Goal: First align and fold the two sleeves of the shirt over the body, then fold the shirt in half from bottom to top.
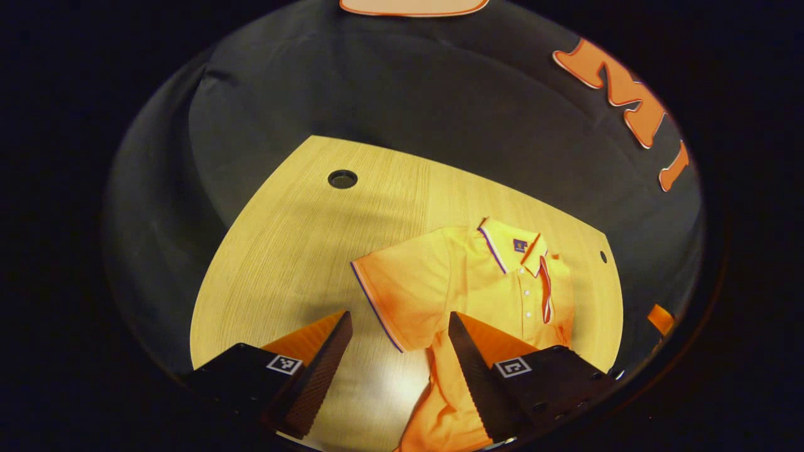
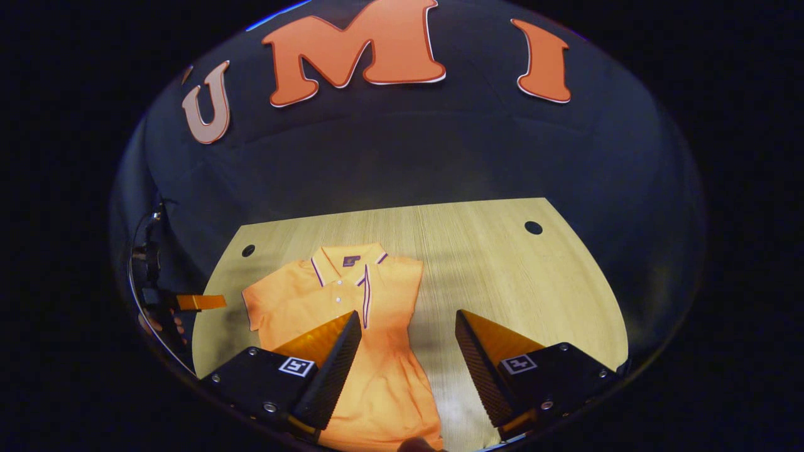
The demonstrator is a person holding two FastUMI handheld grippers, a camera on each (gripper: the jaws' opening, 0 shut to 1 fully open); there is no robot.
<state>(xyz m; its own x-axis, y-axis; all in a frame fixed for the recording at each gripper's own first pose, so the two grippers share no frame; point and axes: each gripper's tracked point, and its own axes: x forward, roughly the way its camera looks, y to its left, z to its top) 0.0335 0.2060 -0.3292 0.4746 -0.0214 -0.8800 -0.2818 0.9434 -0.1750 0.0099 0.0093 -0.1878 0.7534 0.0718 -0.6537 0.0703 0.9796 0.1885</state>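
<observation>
This place is a recording booth, not a home. A black cloth wall (image 2: 402,157) closes it on all sides, and a pale wooden counter (image 2: 502,270) with round cable holes (image 2: 533,227) stands inside. One bright light falls on the counter; the rest is dark.

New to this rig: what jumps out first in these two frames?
The orange polo shirt lies collar-away on the wooden table; in the right gripper view one sleeve is spread out at the left, while the other side looks already folded in. In the left gripper view the left tongs stand open over that spread sleeve's hem. The right tongs are open too, above the shirt's lower body.
</observation>
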